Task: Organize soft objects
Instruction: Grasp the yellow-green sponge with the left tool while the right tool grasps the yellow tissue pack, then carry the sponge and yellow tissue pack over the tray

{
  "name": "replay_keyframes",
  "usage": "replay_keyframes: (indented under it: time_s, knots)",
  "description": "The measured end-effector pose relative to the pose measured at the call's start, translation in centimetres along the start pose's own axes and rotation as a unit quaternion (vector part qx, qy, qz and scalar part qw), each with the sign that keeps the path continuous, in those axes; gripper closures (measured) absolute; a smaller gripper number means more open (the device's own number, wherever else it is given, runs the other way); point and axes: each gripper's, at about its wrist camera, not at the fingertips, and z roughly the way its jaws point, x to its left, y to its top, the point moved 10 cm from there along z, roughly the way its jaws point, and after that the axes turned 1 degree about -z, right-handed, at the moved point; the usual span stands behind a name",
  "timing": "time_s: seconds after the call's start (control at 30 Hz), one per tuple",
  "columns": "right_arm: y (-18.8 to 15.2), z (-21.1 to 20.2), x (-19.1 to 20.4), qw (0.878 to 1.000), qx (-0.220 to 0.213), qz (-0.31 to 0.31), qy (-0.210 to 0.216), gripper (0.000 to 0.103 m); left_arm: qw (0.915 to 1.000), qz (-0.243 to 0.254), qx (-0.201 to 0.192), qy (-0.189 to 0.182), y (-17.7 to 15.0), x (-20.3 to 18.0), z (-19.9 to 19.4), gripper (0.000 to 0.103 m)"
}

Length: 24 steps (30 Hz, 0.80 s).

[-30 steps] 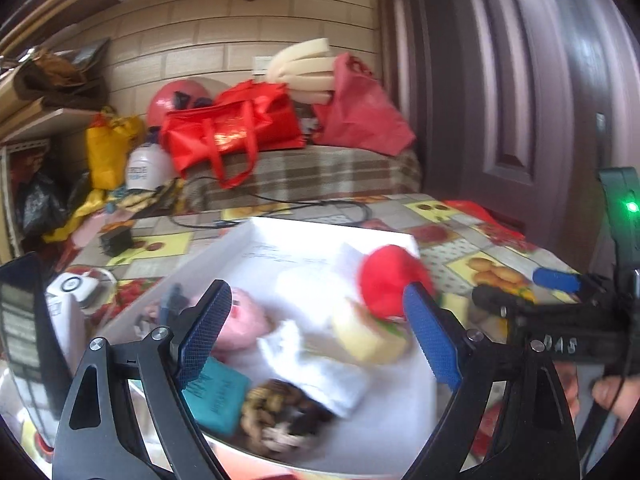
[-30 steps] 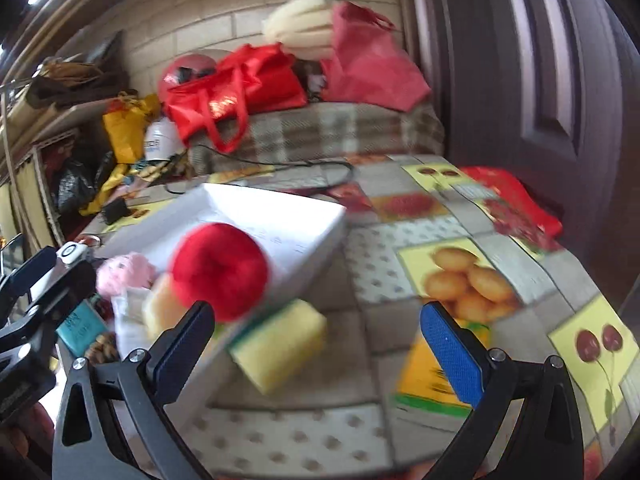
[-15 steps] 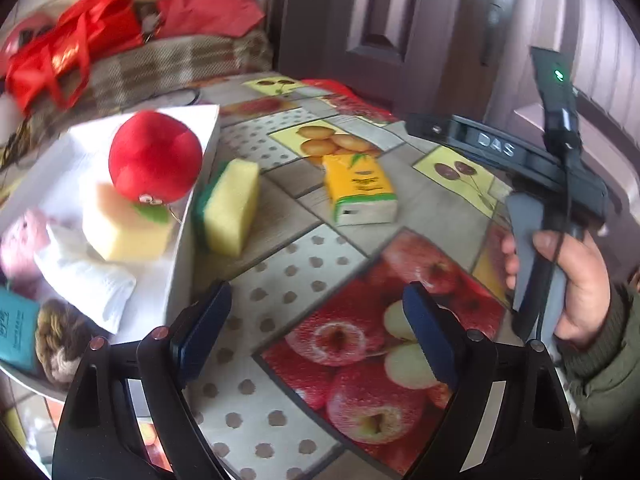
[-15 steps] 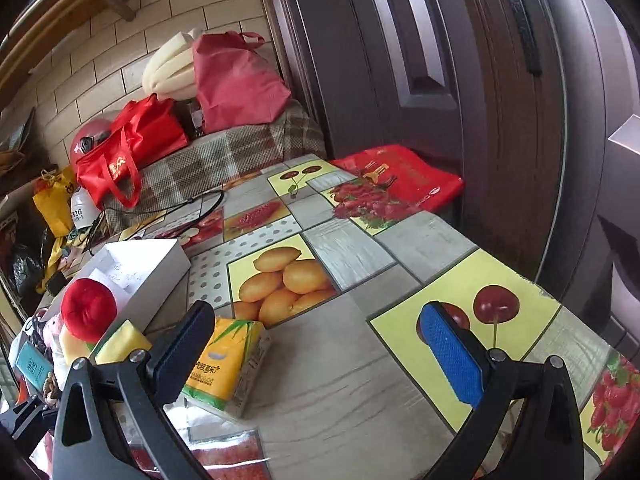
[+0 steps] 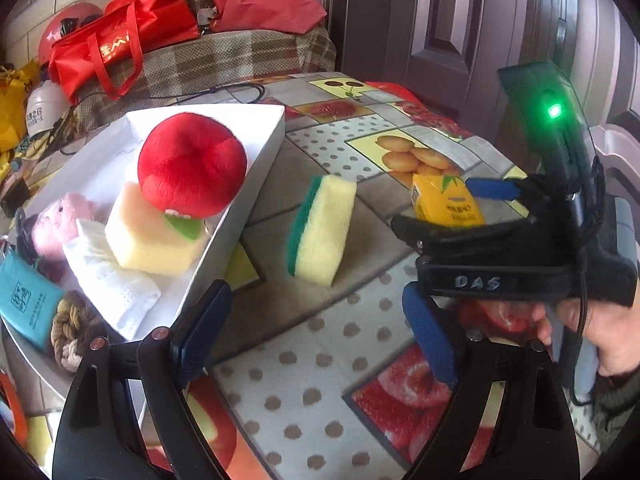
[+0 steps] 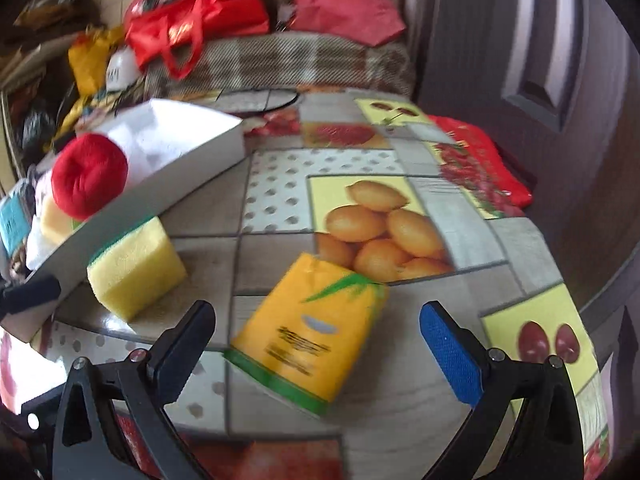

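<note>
1. The left claw [image 5: 316,328] fills the bottom of the left wrist view; its two black plastic arms carry flat blue ribbed pads, spread wide with nothing between them but the glossy tabletop [image 5: 320,364], an oilcloth printed with fruit squares and dotted panels.
2. The right claw [image 6: 316,344] sits at the bottom of the right wrist view, also spread wide. Its jaws have just been closing a little, and the tissue pack [image 6: 308,328] lies between them on the tabletop, neither pad touching it.
3. The tissue pack is a soft rectangular block in shiny orange-yellow wrap with green edging and a printed leaf; it is blurred in this view.
4. The sponge [image 5: 320,228] stands in the centre of the left wrist view, a porous yellow foam block with a rough green scouring layer on one face, tilted on an edge just beside the box wall.
5. The box [image 5: 256,168], at centre left, is shallow white card with straight walls and a sharp corner.
6. Inside it, a round, fuzzy red plush ball [image 5: 192,164] rests on a pale yellow foam block [image 5: 152,240].
7. Left of these lie a white knitted cloth [image 5: 116,284], a fluffy pink plush toy [image 5: 60,224], a flat teal packet [image 5: 24,300] and a coil of braided rope [image 5: 76,328].
8. At right in the left wrist view a hand [image 5: 600,336] grips the black handle of the right claw's tool.
9. Shiny red bags [image 5: 116,36] lie on a plaid cover in the upper left.
</note>
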Motion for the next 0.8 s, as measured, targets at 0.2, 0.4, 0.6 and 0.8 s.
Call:
replay_keyframes:
  time_s: [0.2, 0.4, 0.6, 0.8]
  knots:
    - [-1.2, 0.1, -2.2, 0.998, 0.011, 0.042, 0.035, 0.053, 0.9998, 0.010, -0.005, 0.017, 2.1, -0.9, 2.0, 0.015]
    - [-2.1, -0.9, -5.7, 0.987, -0.005, 0.140, 0.078, 0.053, 0.9982, 0.035, 0.030, 0.038, 3.1, -2.0, 5.2, 0.036]
    - [-1.8, -1.0, -5.5, 0.987, -0.007, 0.138, 0.081, 0.053, 0.9965, 0.056, 0.041, 0.046, 2.6, -2.7, 5.7, 0.076]
    - [-1.8, -1.2, -6.0, 0.986, -0.014, 0.146, 0.080, 0.053, 0.9954, 0.075, -0.022, 0.055, 3.5, -3.4, 3.4, 0.076]
